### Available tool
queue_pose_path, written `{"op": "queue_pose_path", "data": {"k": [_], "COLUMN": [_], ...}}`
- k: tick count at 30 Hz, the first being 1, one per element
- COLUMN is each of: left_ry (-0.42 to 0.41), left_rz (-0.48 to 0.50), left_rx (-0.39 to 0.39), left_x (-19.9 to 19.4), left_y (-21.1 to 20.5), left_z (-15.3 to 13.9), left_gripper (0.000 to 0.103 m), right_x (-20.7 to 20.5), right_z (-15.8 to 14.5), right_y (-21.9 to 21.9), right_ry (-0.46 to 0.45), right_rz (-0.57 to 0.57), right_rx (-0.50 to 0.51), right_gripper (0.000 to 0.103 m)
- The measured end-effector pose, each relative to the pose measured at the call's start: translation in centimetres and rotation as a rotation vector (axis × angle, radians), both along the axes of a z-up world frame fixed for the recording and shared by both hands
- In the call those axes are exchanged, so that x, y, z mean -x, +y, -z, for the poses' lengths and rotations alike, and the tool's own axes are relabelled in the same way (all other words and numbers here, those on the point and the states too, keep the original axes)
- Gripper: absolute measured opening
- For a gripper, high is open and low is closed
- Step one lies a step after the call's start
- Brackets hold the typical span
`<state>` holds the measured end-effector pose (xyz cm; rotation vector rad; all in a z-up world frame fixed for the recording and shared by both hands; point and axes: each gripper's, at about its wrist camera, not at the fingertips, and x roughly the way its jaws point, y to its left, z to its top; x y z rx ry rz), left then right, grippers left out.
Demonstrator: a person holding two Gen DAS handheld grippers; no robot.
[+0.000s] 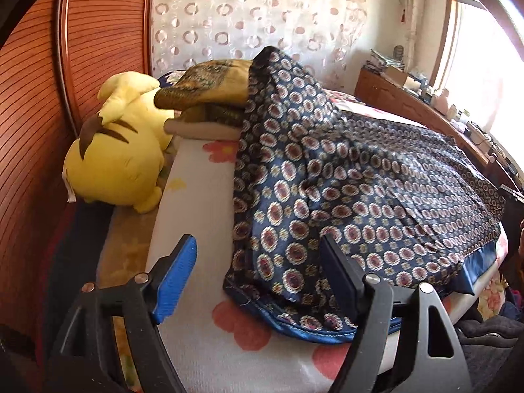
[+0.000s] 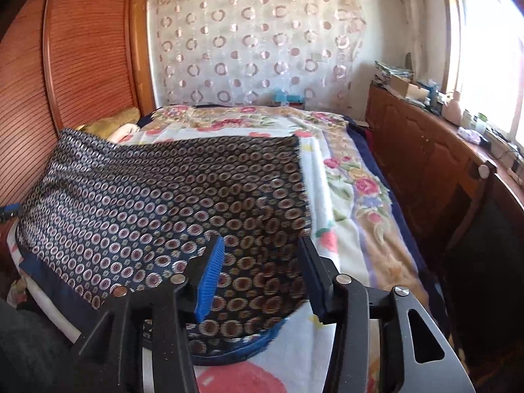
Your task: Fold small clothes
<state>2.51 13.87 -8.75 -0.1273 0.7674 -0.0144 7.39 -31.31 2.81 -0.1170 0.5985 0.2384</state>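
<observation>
Both tongs (image 1: 258,278) (image 2: 262,278) gape over patterned cloth (image 1: 360,180), its far end hiding pillows (image 1: 203,88).

A dark blue cloth (image 1: 344,177) printed with rows of red-and-white round medallions lies spread over the flowered bed. Its far end drapes up over a heap at the left side. Its near corner, edged with plain blue trim, lies flat.

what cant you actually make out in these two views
- Patterned blue cloth: what kind of garment it is; the left wrist view shows draped folds only.
- Pillows, left wrist view: their far ends lie under the cloth.
- Clutter on the wooden cabinet, right wrist view: too small, washed out by window glare.
- Yellow plush toy: its face is turned away.
</observation>
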Motion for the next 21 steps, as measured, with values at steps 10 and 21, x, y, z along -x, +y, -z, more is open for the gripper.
{"op": "queue_pose_path", "data": {"k": [10, 21], "left_ry": [0.000, 0.024], "left_rz": [0.033, 0.032], "left_rx": [0.050, 0.046], "left_x": [0.9, 1.1], "left_y": [-0.3, -0.7], "left_z": [0.5, 0.6], "left_gripper": [0.060, 0.054], "right_x": [-1.7, -0.4], "right_z": [4.5, 6.2], "right_y": [2.7, 2.4], "right_ry": [0.061, 0.012], "right_rz": [-0.016, -0.021], "right_rx": [0.055, 0.046], "right_gripper": [0.049, 0.055]}}
